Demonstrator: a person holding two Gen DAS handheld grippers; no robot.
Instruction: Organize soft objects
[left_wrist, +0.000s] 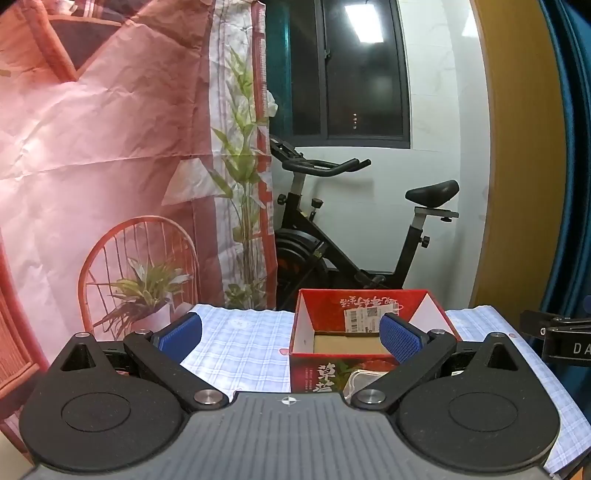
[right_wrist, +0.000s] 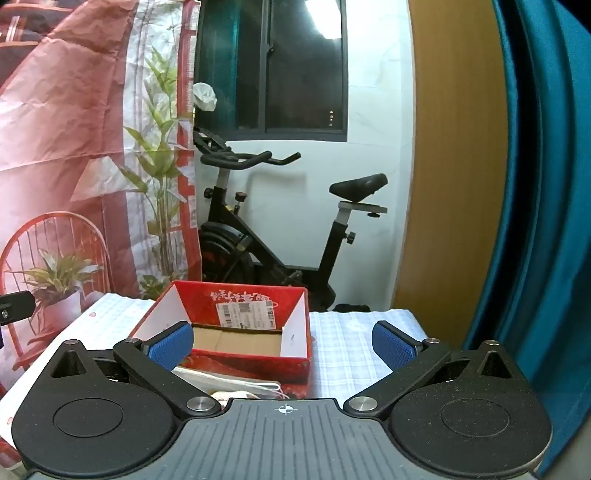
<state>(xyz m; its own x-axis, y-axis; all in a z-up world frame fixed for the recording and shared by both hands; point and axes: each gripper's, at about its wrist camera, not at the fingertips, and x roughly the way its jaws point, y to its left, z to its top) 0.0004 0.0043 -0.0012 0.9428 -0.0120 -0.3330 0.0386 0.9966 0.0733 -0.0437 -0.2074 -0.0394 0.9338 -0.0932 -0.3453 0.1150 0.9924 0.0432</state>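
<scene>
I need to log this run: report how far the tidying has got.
Barely begun. The red box shows only bare cardboard floor. Neither the left gripper nor the right gripper holds anything; both are open. The packets in front of the box have yet to go in.

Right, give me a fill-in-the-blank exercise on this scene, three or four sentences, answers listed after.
1. The red box on the checked tablecloth stands open at the ____.
2. Both the left gripper and the right gripper have their blue pads spread ____, holding nothing.
3. Behind the table, under the dark window, stands a black exercise ____.
4. A white shipping ____ is stuck on the box's inner back wall.

Missing words: top; apart; bike; label
</scene>
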